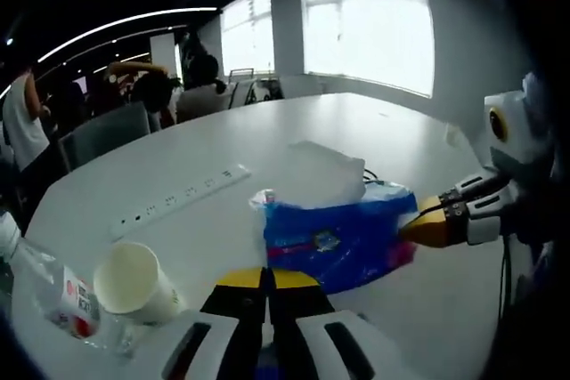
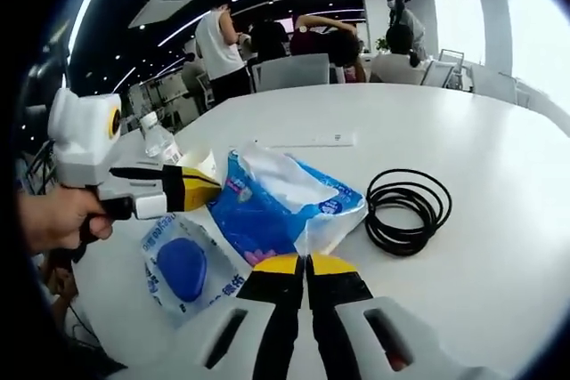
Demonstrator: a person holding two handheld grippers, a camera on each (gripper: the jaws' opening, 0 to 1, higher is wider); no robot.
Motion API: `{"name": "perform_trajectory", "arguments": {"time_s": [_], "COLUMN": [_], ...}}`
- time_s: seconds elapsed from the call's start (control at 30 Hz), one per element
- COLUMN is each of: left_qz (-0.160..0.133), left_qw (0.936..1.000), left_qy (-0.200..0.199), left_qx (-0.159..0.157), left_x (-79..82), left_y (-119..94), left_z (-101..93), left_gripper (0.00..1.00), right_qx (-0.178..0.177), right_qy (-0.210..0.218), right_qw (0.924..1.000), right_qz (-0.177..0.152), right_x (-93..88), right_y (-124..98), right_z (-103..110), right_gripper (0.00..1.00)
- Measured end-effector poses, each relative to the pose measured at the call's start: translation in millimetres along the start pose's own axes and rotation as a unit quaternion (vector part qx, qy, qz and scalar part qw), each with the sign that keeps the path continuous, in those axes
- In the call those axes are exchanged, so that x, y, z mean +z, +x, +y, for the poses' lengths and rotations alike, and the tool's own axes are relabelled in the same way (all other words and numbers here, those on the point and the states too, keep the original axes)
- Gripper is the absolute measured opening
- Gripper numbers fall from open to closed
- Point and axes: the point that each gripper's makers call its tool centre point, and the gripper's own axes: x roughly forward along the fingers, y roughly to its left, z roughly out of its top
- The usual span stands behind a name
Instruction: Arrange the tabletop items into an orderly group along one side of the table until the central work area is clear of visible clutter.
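Left gripper (image 1: 267, 280) jaws closed, empty, pointing level at the tissue pack (image 1: 337, 236) just ahead on the tabletop (image 1: 294, 135). Right gripper (image 2: 306, 266) jaws closed too, tips at the pack's edge. Paper cup (image 1: 134, 282) lies left of left jaws; cable coil (image 2: 408, 211) right of right jaws.

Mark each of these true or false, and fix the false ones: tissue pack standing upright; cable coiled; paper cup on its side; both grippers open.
1. The tissue pack stands upright. False: it lies flat, a tissue sticking out of its top.
2. The black cable is coiled. True.
3. The paper cup lies on its side. True.
4. The left gripper and right gripper are open. False: both have their jaws together.
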Motion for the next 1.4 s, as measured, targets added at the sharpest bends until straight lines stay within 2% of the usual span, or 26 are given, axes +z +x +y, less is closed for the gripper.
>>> {"name": "perform_trajectory", "arguments": {"time_s": [0.27, 0.33, 0.47, 0.63, 0.73, 0.8, 0.93, 1.1, 1.23, 1.4], "left_qz": [-0.015, -0.02, -0.033, -0.042, -0.055, -0.056, -0.058, -0.051, -0.052, -0.046], "left_qw": [0.9999, 0.9997, 0.9992, 0.9991, 0.9983, 0.9982, 0.9977, 0.9978, 0.9963, 0.9956], "left_qy": [-0.001, 0.011, 0.02, 0.011, 0.02, 0.019, 0.027, 0.015, -0.001, 0.009], "left_qx": [-0.003, 0.0, 0.005, -0.001, -0.007, -0.009, -0.021, -0.038, -0.068, -0.082], "left_x": [9.6, 11.6, 17.5, 22.3, 26.6, 26.9, 27.7, 25.2, 23.9, 15.9], "left_y": [-8.9, -9.4, -14.6, -18.5, -20.4, -19.0, -17.0, -13.3, -12.8, -9.7], "left_z": [-18.6, -22.2, -39.2, -59.3, -75.0, -76.9, -97.4, -113.3, -132.0, -150.0], "left_gripper": [0.0, 0.0, 0.0, 0.0, 0.0, 0.0, 0.0, 0.0, 0.0, 0.0], "right_qx": [0.003, 0.003, 0.003, -0.001, -0.004, -0.003, -0.012, -0.017, -0.019, -0.027], "right_qy": [0.001, 0.002, 0.007, 0.009, 0.017, 0.016, 0.011, 0.011, 0.01, 0.007], "right_qw": [1.0, 1.0, 0.9999, 0.9999, 0.9997, 0.9997, 0.9997, 0.9997, 0.9997, 0.9996], "right_qz": [-0.004, -0.005, -0.009, -0.014, -0.019, -0.019, -0.017, -0.015, -0.009, -0.004], "right_x": [2.0, -0.8, -4.4, -8.5, -12.7, -15.2, -26.0, -35.2, -47.6, -59.7], "right_y": [-16.0, -18.8, -28.4, -41.7, -49.9, -52.0, -64.1, -73.0, -86.1, -95.7], "right_z": [-12.1, -15.6, -22.3, -35.6, -46.2, -49.0, -62.7, -72.6, -83.0, -89.2], "right_gripper": [0.0, 0.0, 0.0, 0.0, 0.0, 0.0, 0.0, 0.0, 0.0, 0.0]}}
